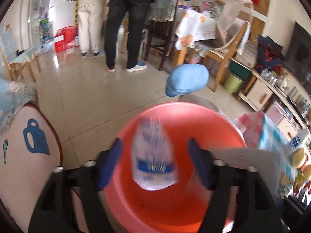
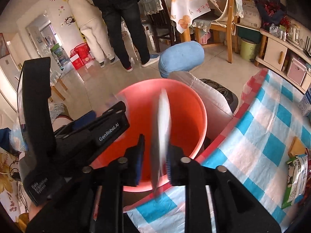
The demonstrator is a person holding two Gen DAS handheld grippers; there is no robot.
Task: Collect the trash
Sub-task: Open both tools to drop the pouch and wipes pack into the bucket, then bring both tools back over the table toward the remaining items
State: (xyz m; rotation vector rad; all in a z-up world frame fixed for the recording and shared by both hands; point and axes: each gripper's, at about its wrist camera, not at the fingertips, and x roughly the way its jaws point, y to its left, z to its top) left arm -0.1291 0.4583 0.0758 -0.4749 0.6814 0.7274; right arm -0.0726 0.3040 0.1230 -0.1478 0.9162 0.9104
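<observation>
An orange-red plastic bucket (image 1: 194,124) stands on the floor beside the table. In the left wrist view a blurred white and blue plastic wrapper (image 1: 153,157) hangs between the fingers of my left gripper (image 1: 154,161), which is open over the bucket; the wrapper touches neither blue pad. In the right wrist view the same wrapper (image 2: 163,128) shows edge-on over the bucket (image 2: 182,101), against the right pad of my right gripper (image 2: 155,159). Its jaws stand slightly apart. My left gripper's black body (image 2: 93,134) is at the bucket's left rim.
A table with a blue, white and pink checked cloth (image 2: 262,136) is at the right, with a green snack bag (image 2: 297,178) and a carton (image 2: 307,103) on it. Two people (image 1: 124,29), chairs and a blue cushion (image 1: 187,79) stand beyond the bucket.
</observation>
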